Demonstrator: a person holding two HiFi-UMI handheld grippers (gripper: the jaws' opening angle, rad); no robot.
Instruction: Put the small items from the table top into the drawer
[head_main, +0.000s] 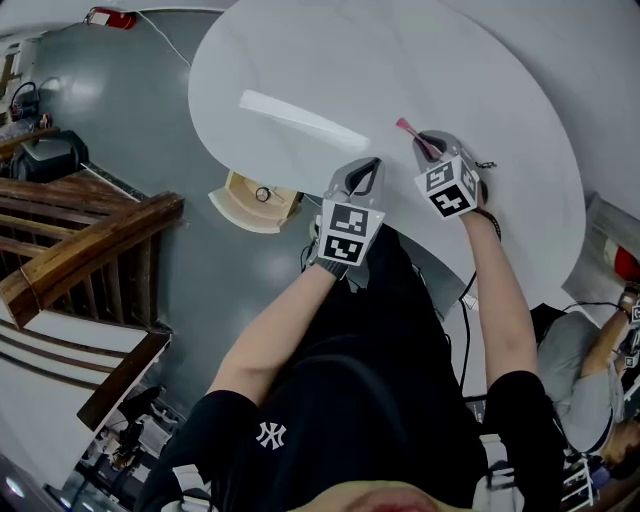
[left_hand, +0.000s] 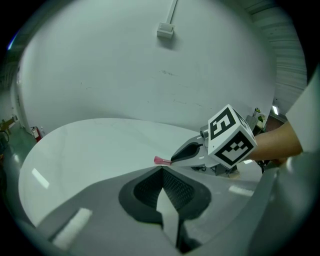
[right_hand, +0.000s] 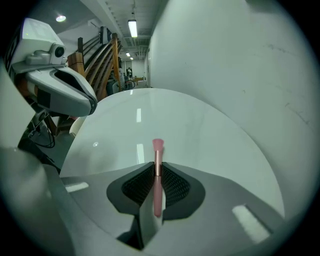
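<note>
clamping brush (right_hand: 157, 162), right tongs (right_hand: 156, 169); drawer (head_main: 238, 208) only overhead.

The head camera is looking steeply down on the white table (head_main: 300, 70), while both gripper cameras are skimming closely across that same tabletop.
</note>
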